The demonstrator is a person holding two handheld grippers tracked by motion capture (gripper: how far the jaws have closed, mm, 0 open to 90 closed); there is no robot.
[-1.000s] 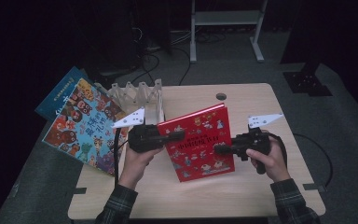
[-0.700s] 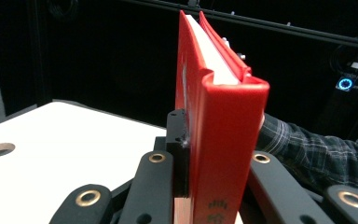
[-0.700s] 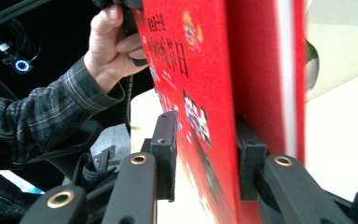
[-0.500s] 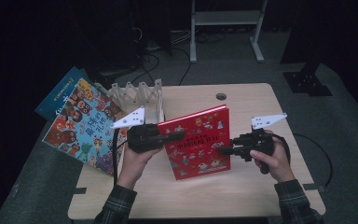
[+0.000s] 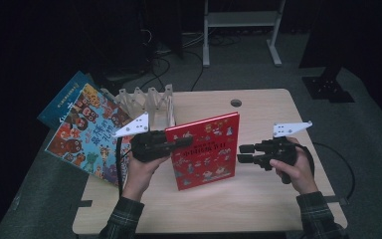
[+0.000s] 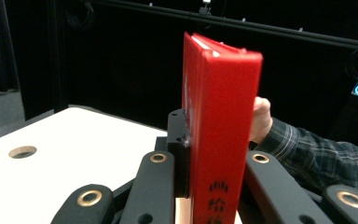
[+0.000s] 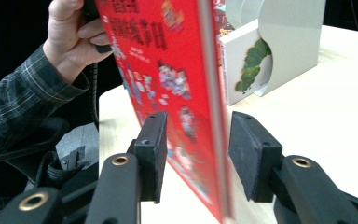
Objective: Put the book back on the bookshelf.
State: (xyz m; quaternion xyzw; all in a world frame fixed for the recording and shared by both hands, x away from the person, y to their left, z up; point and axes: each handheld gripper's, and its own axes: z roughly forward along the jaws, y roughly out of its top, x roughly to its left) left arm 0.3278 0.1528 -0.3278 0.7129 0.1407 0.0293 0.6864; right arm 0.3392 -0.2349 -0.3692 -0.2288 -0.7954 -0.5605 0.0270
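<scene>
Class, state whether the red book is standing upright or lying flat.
Upright: the red book stands on its bottom edge on the table, left gripper clamping its spine.

A dark recording studio or lab — black surrounds, cables point(image 5: 166, 67) on grey floor, a metal stand point(image 5: 241, 20), one lit wooden table point(image 5: 263, 112).

A light wooden table point(image 5: 278, 189) with a few things standing on it

The top is seen pale and bare over most of its right and near parts, and a small round hole point(image 5: 236, 103) is cut close to the far edge. At the far left a wooden slotted rack point(image 5: 149, 102) is placed on the surface. A red book point(image 5: 204, 149) is stood upright with its bottom edge on the top, near the middle. In the right gripper view, a white book point(image 7: 244, 65) with a green picture is seen on the table beside a white bookend point(image 7: 291, 32).
</scene>
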